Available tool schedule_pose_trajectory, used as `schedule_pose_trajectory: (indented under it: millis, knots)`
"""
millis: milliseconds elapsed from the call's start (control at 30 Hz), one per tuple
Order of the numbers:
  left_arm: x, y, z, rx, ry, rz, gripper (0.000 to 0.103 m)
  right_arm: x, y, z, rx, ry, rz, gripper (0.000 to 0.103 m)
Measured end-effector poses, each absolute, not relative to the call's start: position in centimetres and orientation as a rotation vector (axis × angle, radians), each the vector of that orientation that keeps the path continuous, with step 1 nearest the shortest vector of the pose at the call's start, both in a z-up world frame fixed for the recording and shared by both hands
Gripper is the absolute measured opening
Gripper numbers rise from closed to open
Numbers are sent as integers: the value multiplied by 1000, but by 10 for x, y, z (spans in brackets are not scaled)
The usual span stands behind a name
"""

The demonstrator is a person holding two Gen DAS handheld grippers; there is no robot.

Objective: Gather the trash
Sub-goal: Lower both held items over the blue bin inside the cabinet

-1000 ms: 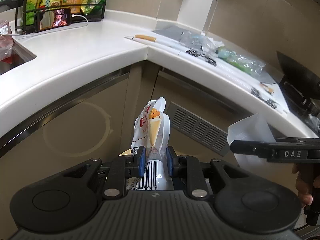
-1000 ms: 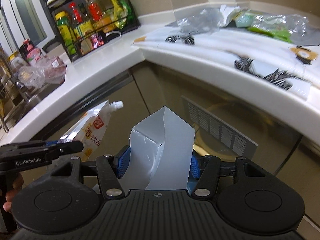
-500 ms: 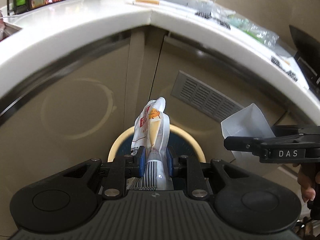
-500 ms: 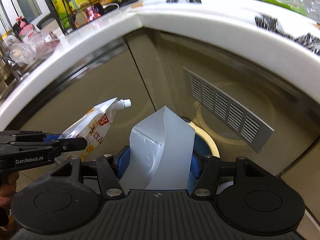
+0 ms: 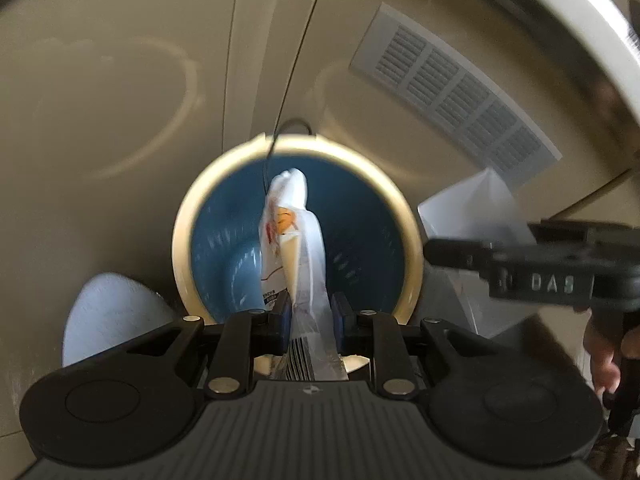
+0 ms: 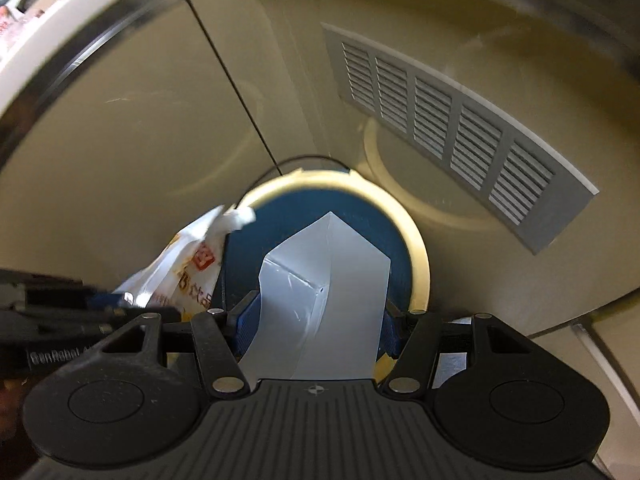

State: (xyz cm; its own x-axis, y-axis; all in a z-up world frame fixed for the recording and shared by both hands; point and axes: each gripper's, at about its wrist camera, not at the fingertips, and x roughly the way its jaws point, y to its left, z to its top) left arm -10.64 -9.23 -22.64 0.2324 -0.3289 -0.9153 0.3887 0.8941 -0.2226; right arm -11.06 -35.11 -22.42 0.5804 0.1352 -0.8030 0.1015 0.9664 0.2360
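Observation:
My left gripper (image 5: 310, 314) is shut on a white spouted drink pouch (image 5: 294, 232) with a barcode, held over the mouth of a round trash bin (image 5: 188, 216) with a cream rim and blue inside. My right gripper (image 6: 316, 320) is shut on a white paper carton (image 6: 340, 272), which hangs above the same bin (image 6: 420, 256). In the right wrist view the pouch (image 6: 188, 264) and the left gripper's body sit at the left. In the left wrist view the carton (image 5: 468, 208) shows at the right.
Beige cabinet doors (image 5: 100, 92) stand behind the bin, with a grey vent grille (image 6: 440, 120) on the right door. The white counter edge (image 6: 52, 28) curves overhead. A pale rounded object (image 5: 108, 312) lies left of the bin. A hand (image 5: 604, 356) grips the right tool.
Both grippers have sunk from counter height and tipped downward. The counter has slid out of view and the bin now fills the middle of both views. Both grips are unchanged.

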Motion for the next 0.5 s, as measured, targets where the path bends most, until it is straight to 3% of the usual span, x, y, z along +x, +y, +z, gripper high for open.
schedule_pose_trajectory:
  millis: [333, 500]
  knots:
    - [-88, -101, -253, 73, 1311, -484, 23, -79, -349, -252, 251, 1035, 3, 62]
    - [-82, -102, -243, 66, 1264, -494, 23, -75, -349, -253, 233, 1036, -10, 62]
